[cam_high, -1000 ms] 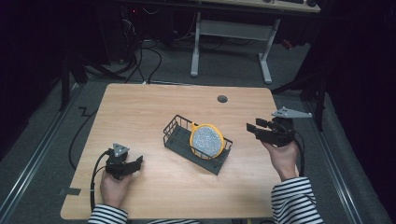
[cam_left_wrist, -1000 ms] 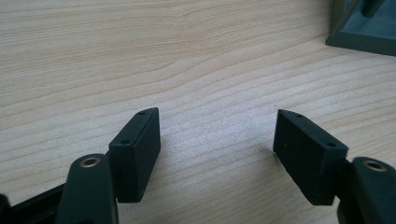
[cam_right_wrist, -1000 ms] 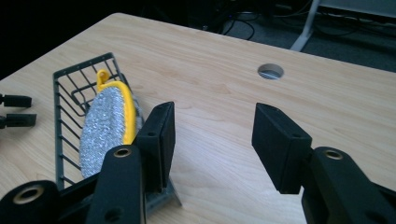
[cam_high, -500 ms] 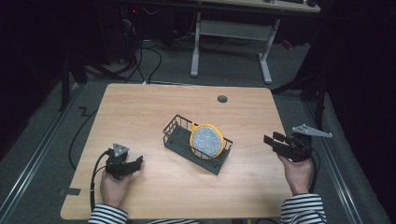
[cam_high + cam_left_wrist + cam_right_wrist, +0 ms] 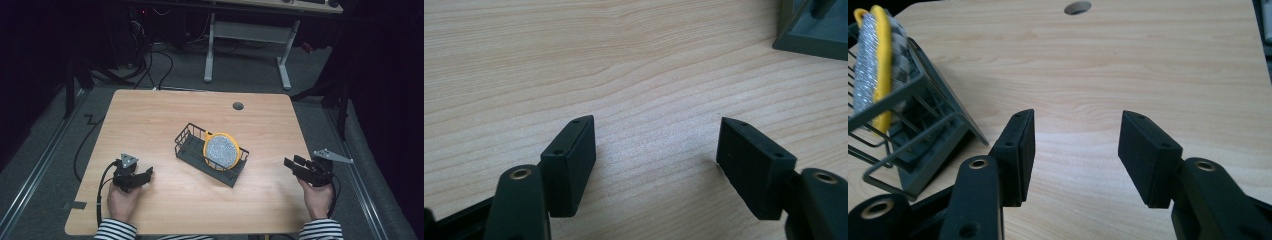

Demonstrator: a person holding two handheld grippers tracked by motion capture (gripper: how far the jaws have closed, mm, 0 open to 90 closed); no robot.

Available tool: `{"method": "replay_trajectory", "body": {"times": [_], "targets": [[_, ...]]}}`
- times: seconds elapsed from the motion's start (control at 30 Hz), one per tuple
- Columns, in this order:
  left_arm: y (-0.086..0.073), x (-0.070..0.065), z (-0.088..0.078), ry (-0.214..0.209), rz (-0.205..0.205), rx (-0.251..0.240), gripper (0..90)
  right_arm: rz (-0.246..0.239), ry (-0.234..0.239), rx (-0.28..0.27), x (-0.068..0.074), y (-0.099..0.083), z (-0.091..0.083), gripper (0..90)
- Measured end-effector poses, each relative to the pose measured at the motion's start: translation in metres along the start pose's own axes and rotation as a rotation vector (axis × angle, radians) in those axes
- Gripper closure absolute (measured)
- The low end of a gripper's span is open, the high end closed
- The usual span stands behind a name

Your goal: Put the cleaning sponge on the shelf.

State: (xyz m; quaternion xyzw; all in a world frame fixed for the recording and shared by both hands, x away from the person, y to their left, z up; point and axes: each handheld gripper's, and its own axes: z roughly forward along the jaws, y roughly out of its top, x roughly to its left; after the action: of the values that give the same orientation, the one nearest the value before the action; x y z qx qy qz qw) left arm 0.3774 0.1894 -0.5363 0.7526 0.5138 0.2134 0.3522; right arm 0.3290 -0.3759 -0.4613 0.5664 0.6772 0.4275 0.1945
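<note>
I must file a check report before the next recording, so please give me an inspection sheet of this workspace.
Surface: light wooden table, with a round cable hole near the far edge.
Job's things: dark wire rack at the table's middle; a round yellow-rimmed plate with a silvery speckled face stands on edge in it.
Clutter: nothing seen on the table.
Grippers: left gripper low over the near left of the table, jaws open, nothing between them; right gripper near the table's right edge, jaws open, nothing between them.
Cables: black cable trails from the left gripper; more cables lie on the floor beyond.
Surroundings: dark room, grey floor, white legs of another desk behind.
</note>
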Motion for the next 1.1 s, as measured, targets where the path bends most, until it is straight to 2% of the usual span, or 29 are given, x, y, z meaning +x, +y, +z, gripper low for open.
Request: {"method": "replay_trajectory", "body": {"times": [0.5,0.63,0.83,1.1], "targets": [[0.000,0.000,0.000,0.002,0.002,0.001,32.6,0.016,-0.053,0.051,-0.007,-0.032,0.024,47.4],[0.000,0.000,0.000,0.003,0.004,0.002,32.6,-0.029,-0.084,0.081,-0.005,-0.038,0.030,47.0],[0.000,0.000,0.000,0.003,0.003,0.001,32.6,-0.034,-0.111,0.113,-0.004,-0.046,0.038,46.5],[0.000,0.000,0.000,0.002,0.003,0.003,32.6,-0.054,-0.137,0.120,-0.004,-0.053,0.042,46.1]]}}
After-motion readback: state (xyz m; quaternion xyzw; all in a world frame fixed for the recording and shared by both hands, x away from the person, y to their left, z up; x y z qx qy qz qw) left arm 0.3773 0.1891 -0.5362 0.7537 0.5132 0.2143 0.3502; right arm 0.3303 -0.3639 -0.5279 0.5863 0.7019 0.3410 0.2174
